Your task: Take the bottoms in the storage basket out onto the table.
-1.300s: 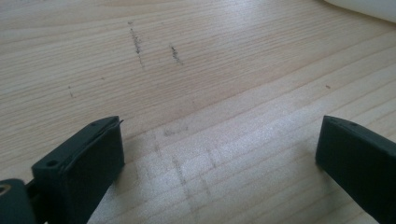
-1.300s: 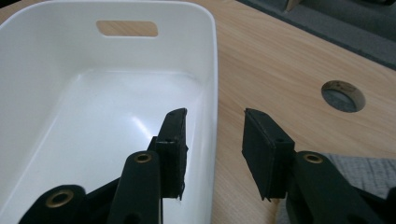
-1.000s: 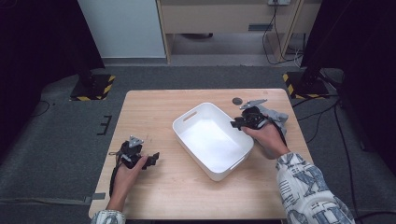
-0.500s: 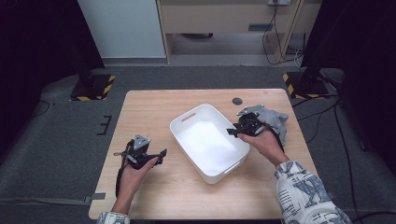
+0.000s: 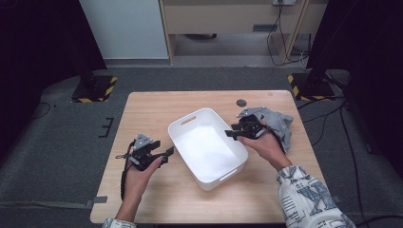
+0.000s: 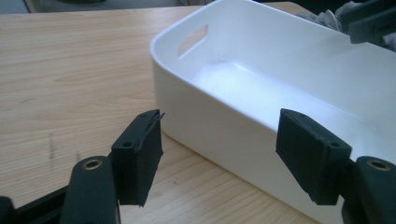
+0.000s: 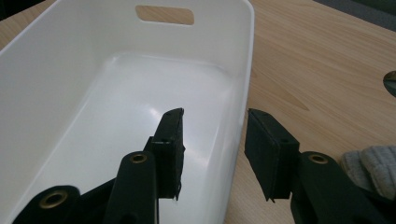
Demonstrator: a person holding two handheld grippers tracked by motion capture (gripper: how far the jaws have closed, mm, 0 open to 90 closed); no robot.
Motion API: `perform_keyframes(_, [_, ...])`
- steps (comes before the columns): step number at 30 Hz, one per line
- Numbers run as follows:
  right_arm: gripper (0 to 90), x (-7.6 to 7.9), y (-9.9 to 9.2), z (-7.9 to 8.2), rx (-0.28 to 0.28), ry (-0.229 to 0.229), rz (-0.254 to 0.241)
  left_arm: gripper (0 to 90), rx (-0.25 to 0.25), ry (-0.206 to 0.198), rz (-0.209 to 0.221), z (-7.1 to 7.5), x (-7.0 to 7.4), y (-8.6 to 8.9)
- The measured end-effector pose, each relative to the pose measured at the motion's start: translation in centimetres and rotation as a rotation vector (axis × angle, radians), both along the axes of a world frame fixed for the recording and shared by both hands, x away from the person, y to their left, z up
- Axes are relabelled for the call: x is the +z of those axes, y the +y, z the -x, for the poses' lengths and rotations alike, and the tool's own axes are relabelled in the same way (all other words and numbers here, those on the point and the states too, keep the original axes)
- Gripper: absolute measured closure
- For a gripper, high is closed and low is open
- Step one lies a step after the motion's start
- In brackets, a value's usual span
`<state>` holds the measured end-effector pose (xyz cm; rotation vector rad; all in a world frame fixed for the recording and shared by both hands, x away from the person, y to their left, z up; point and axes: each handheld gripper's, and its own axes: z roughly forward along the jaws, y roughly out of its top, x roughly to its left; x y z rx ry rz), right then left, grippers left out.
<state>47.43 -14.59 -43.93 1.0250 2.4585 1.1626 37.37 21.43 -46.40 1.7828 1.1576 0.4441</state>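
No readable word, number, label or brand stands on anything in these views. The person's sleeve (image 5: 304, 190) carries a dark letter-like print on a pale ground, but it is too small and blurred to read. The yellow and black hazard stripes (image 5: 97, 90) on the bases standing on the floor beyond the table (image 5: 157, 109) are warning markings only, with no writing on them.

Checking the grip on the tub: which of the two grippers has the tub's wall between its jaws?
The right gripper: its jaws straddle the white tub's long wall, one inside, one outside. The left gripper is open beside the tub.
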Motion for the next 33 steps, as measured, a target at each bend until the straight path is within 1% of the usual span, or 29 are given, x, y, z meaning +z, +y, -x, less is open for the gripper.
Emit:
perform_keyframes(1, [57.5,0.0,-0.1,0.0,0.0,-0.001,-0.001,30.5,-0.011,0.004,0.001,0.0,0.0,-0.5])
perform_keyframes(2, [57.6,0.1,-0.4,0.0,0.003,0.001,0.004,30.4,-0.015,0.005,-0.009,0.0,0.0,-0.9])
perform_keyframes(4, [58.9,0.2,-0.8,0.0,-0.005,-0.007,-0.004,29.8,-0.015,0.009,-0.018,-0.1,0.0,-1.5])
perform_keyframes(6, [60.5,0.3,-1.1,0.1,-0.002,0.001,0.001,30.6,-0.017,0.028,-0.012,-0.2,0.0,-1.9])
perform_keyframes(8, [62.0,0.3,-1.3,0.1,0.006,0.013,-0.003,32.8,-0.021,0.036,-0.03,-0.3,-0.1,-2.2])
perform_keyframes(9, [62.3,0.2,-1.4,0.2,0.016,0.012,-0.001,33.0,-0.016,0.041,-0.029,-0.4,-0.1,-2.3])
perform_keyframes(10, [63.4,0.2,-1.3,0.3,0.016,0.015,-0.004,34.4,-0.013,0.046,-0.021,-0.5,-0.1,-2.3])
perform_keyframes(12, [64.5,0.1,-1.2,0.4,0.029,0.019,0.002,41.3,-0.025,0.05,-0.011,-0.8,-0.2,-2.3])
perform_keyframes(15, [65.4,-0.1,-1.0,0.4,0.039,0.02,0.012,45.3,-0.039,0.059,-0.002,-1.1,-0.3,-2.3])
perform_keyframes(19, [70.8,-0.3,-0.9,0.2,0.042,0.025,0.026,50.6,-0.034,0.06,-0.025,-1.6,0.1,-2.2])
perform_keyframes(21, [74.6,-0.4,-0.8,0.2,0.037,0.027,0.032,52.9,-0.034,0.06,-0.045,-1.9,0.2,-2.1])
perform_keyframes(24, [78.5,-0.6,-0.8,0.1,0.026,0.027,0.034,55.2,-0.036,0.063,-0.047,-2.4,0.3,-2.0])
perform_keyframes(25, [79.5,-0.6,-0.8,0.1,0.024,0.022,0.036,55.9,-0.03,0.063,-0.041,-2.6,0.3,-1.9])
perform_keyframes(28, [80.5,-0.7,-0.8,0.1,0.015,0.028,0.029,59.7,-0.025,0.059,-0.053,-3.3,0.4,-1.8])
perform_keyframes(33, [80.5,-0.7,-0.5,-0.1,-0.007,0.034,0.019,66.4,-0.023,0.055,-0.087,-4.7,0.7,-1.6])
